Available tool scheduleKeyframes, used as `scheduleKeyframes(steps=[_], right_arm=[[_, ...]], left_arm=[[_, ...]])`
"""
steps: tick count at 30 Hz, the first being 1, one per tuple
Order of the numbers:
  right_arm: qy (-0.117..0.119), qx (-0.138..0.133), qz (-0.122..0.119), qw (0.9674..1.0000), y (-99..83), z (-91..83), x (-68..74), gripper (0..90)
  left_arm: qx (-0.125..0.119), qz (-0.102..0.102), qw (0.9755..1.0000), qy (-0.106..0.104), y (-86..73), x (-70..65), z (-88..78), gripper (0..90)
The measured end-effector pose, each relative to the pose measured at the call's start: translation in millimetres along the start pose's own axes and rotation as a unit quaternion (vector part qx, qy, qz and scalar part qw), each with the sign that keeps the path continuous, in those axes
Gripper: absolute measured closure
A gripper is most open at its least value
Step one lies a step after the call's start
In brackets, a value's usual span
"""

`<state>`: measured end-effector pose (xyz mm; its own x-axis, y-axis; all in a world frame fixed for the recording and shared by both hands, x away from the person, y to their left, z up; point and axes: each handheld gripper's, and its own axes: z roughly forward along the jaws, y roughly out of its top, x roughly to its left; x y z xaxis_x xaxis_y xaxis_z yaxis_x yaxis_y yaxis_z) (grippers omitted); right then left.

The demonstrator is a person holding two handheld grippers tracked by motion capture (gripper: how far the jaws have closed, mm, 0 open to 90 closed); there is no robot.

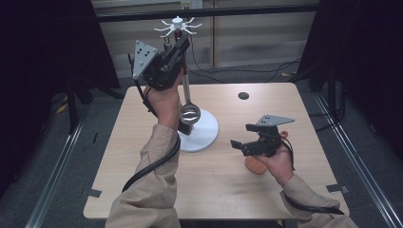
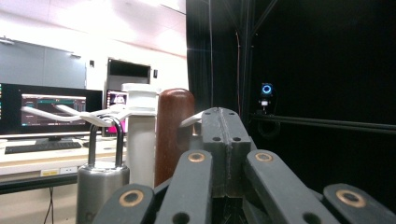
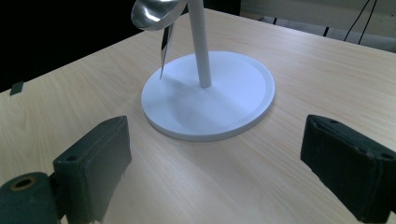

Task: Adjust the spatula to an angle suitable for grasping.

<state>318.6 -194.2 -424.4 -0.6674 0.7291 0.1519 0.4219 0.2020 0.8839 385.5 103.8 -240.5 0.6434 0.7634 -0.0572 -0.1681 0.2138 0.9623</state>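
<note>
A white utensil stand (image 1: 198,133) rises from a round base (image 3: 210,98) on the wooden table, with hook arms (image 1: 177,23) at its top. A shiny ladle (image 1: 190,114) hangs beside the pole, its bowl (image 3: 152,13) low above the base, next to a thin pointed metal tip (image 3: 165,53). My left gripper (image 1: 183,43) is raised to the hooks, its jaws (image 2: 225,128) shut together. Just left of them stand a brown wooden handle (image 2: 173,130) and a metal handle with a hanging loop (image 2: 105,154). My right gripper (image 1: 244,142) hovers open, low over the table right of the base, with nothing between its pads (image 3: 95,163).
An orange object (image 1: 255,166) lies on the table under my right hand. A small black round hole (image 1: 243,95) marks the far side of the tabletop. Black curtains and frame bars flank the table; cables trail on the floor behind.
</note>
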Motion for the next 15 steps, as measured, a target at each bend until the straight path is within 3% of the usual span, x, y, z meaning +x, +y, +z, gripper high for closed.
scheduleKeyframes(steps=[15], right_arm=[[0.001, 0.002, 0.001, 1.0000, -0.5, 1.3, 0.1, 8.2]], left_arm=[[-0.004, -0.006, 0.9999, 0.010, 3.3, 7.8, -5.2, 90.0]])
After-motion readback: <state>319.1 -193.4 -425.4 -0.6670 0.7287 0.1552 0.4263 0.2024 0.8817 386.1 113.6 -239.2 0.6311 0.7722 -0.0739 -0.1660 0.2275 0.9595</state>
